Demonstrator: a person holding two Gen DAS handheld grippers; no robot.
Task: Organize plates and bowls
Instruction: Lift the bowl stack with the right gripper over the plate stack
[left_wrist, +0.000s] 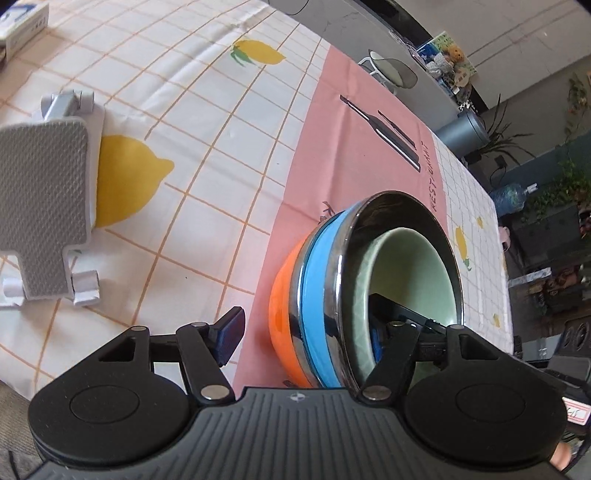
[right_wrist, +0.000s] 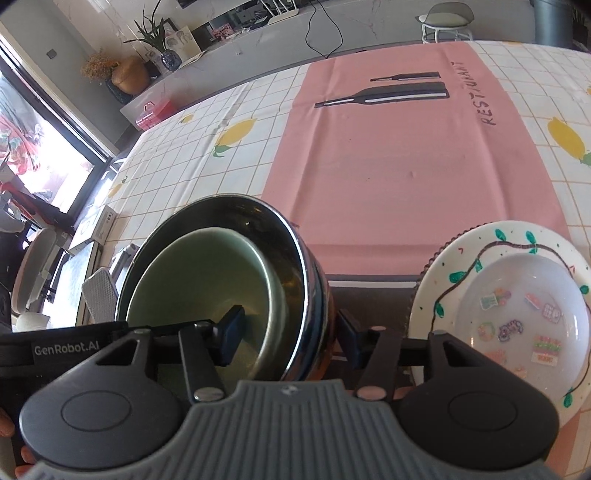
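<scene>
Ribbed tongs: left (left_wrist: 306, 332), right (right_wrist: 291, 332) both unclenched, astride nested bowls' steel rim (right_wrist: 295, 236) | glazed green bowl (left_wrist: 410, 266) inside

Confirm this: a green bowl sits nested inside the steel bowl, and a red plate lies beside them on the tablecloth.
Not quite. The plate is white with a green vine pattern, not red, as the right wrist view shows. The rest holds: the green bowl sits nested inside the steel bowl, with the plate beside them on the tablecloth.
</scene>
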